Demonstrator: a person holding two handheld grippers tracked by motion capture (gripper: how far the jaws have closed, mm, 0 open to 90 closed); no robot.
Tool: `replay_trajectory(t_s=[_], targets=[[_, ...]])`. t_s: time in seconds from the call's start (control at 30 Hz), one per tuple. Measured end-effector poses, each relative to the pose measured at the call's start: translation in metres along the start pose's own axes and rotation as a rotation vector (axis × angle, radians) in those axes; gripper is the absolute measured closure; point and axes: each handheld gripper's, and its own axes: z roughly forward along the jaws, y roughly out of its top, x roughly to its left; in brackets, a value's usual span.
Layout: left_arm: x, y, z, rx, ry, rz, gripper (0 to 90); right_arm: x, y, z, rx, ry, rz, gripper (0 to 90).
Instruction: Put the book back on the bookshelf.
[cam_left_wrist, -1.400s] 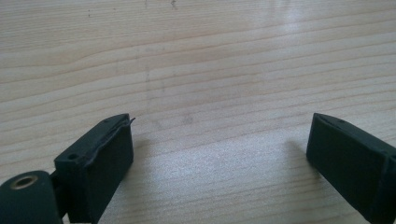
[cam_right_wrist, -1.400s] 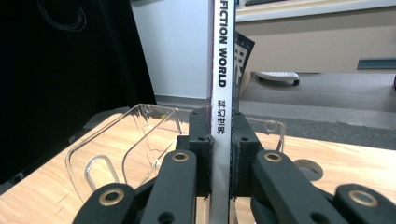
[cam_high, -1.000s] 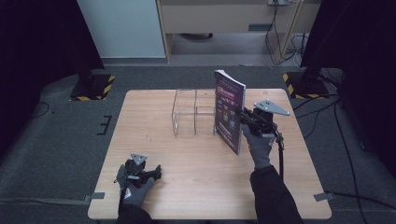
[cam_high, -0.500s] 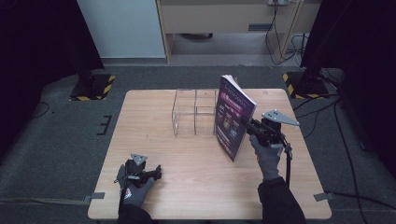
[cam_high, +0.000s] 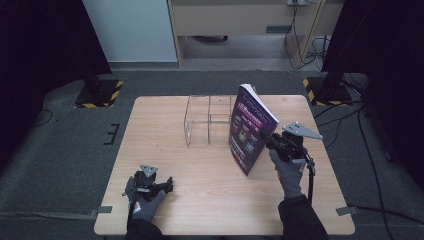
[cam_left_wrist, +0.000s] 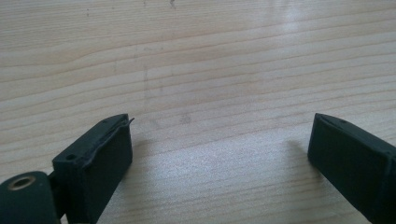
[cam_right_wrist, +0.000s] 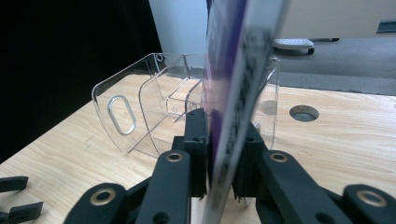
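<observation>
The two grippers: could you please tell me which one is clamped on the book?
The right gripper, at the table's right, has its fingers pressed on the upright book. The left gripper rests open on bare wood.

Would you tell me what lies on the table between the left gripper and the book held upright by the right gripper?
Nothing: in the high view, bare wooden table separates the left gripper from the book.

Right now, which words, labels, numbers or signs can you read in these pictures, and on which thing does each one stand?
No text can be read.
book front cover: pale print on purple, too small and blurred to read.
book spine, in the right gripper view: dark print, too blurred to read.
clear plastic holder: no text visible.
table: no text visible.
</observation>
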Motion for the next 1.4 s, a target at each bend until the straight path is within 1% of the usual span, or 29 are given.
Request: replay_trajectory(t_s=[0.13, 0.2, 0.37, 0.4, 0.5, 0.57, 0.73, 0.87, 1.07, 1.3, 1.4], targets=[[0.0, 0.0, 0.0, 0.0, -0.001, 0.0, 5.5, 0.0, 0.002, -0.001, -0.007, -0.001, 0.007, 78.6], [0.0, 0.0, 0.0, 0.001, -0.001, 0.001, 5.5, 0.001, 0.003, -0.001, -0.001, -0.011, 0.002, 79.3], [0.0, 0.0, 0.0, 0.0, -0.001, 0.0, 5.4, 0.002, 0.005, -0.001, 0.008, 0.002, 0.029, 82.4], [0.0, 0.0, 0.0, 0.0, -0.001, 0.001, 5.4, 0.003, 0.005, -0.002, 0.006, 0.003, 0.023, 82.6], [0.0, 0.0, 0.0, 0.001, -0.002, 0.0, 5.4, 0.009, 0.008, -0.002, -0.01, -0.008, -0.012, 82.8], [0.0, 0.0, 0.0, 0.001, -0.002, 0.0, 5.3, 0.012, 0.011, -0.002, -0.026, -0.019, -0.023, 82.9], [0.0, 0.0, 0.0, 0.002, -0.003, 0.001, 5.3, 0.015, 0.02, 0.004, -0.056, -0.017, -0.022, 82.8], [0.0, 0.0, 0.0, 0.002, -0.004, 0.001, 5.2, 0.015, 0.031, 0.01, -0.078, -0.02, -0.027, 82.9], [0.0, 0.0, 0.0, 0.0, -0.005, -0.001, 5.2, 0.014, 0.043, 0.023, -0.089, -0.046, -0.045, 82.9], [0.0, 0.0, 0.0, 0.001, -0.005, 0.001, 5.1, 0.014, 0.046, 0.045, -0.087, -0.087, -0.077, 82.9], [0.0, 0.0, 0.0, 0.001, -0.005, 0.001, 5.1, 0.013, 0.045, 0.053, -0.081, -0.1, -0.079, 82.9]])
